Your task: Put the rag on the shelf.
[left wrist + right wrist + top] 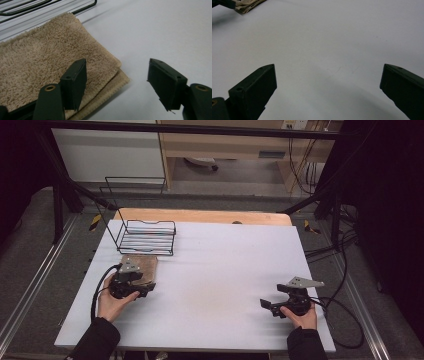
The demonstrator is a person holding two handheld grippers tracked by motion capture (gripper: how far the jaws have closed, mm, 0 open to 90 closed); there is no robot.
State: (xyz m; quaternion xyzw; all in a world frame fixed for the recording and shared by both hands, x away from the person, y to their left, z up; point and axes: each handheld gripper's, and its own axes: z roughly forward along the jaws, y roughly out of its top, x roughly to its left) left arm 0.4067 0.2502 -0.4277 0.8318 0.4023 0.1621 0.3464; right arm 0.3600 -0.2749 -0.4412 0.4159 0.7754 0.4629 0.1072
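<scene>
A folded tan towel (50,57) lies on the white table (220,270), just in front of the black wire basket (147,237). The left gripper (116,82) sits at the towel's corner, jaws apart, one jaw over the towel, not squeezing it. The right gripper (328,87) is far from the towel, wide open, holding nothing.

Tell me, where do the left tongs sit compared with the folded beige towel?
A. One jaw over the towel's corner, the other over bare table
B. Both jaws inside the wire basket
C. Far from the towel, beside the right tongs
A: in the left gripper view, the left tongs straddle the edge of the towel, with one jaw over its corner and the other over the white table.
</scene>
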